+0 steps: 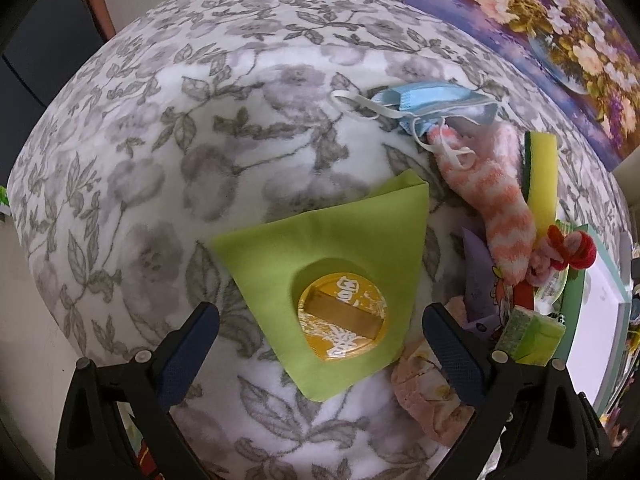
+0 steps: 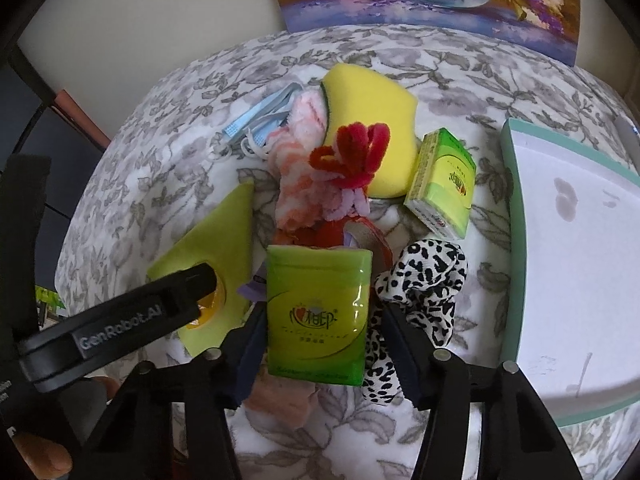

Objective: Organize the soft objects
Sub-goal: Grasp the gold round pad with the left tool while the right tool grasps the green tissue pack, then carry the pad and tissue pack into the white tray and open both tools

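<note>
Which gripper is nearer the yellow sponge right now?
Right. The right gripper, gripping a tissue pack, sits below the yellow sponge; the left gripper is farther left, over the green cloth.

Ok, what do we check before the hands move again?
1. Tissue pack between the right fingers: ok.
2. Right fingers really squeezing it: cannot tell.
3. Left gripper open: ok.
4. Left gripper over the cloth: ok.
5. Nothing on the cloth: not ok, a yellow disc lies on it.
6. Room in the box: ok.
</note>
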A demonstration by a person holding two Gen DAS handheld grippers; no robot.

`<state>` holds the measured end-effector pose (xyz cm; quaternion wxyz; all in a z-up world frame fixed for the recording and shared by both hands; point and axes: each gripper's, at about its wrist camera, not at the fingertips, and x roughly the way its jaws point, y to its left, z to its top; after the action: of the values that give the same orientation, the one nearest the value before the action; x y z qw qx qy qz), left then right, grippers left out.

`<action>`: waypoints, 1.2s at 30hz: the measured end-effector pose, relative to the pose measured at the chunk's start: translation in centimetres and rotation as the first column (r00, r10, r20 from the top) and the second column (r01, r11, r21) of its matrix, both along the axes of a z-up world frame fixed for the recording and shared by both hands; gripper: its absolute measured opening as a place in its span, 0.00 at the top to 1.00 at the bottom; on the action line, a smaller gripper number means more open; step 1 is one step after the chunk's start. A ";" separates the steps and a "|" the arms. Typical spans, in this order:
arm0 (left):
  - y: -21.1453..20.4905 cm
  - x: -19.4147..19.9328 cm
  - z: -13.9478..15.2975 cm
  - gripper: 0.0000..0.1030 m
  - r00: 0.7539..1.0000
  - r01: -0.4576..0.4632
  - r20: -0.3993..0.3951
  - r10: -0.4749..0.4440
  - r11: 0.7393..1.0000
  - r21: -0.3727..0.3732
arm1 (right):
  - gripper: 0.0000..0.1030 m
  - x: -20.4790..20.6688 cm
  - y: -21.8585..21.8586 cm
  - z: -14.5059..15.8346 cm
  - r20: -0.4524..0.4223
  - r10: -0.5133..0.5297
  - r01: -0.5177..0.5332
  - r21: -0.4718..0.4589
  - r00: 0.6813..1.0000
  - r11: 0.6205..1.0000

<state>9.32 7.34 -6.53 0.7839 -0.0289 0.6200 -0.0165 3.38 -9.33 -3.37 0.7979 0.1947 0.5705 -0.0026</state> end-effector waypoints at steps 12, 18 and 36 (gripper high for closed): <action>-1.4 0.8 -1.6 0.42 0.999 0.031 -0.034 -0.031 0.999 0.022 | 0.49 -0.4 -0.6 0.2 -0.005 0.001 -0.001 0.020 1.000 1.000; -1.9 0.7 -2.6 0.51 0.998 0.041 -0.053 -0.042 0.999 -0.014 | 0.49 -0.4 -0.7 0.1 -0.008 0.003 -0.003 0.025 1.000 1.000; -1.0 -1.2 0.5 0.52 0.999 0.044 0.000 -0.044 0.999 -0.011 | 0.50 -1.1 -1.8 1.6 0.017 -0.010 0.009 0.046 1.000 0.999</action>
<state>8.17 6.37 -6.00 0.7832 -0.0195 0.6203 -0.0372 2.27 -11.17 -1.80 0.7982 0.2155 0.5625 0.0085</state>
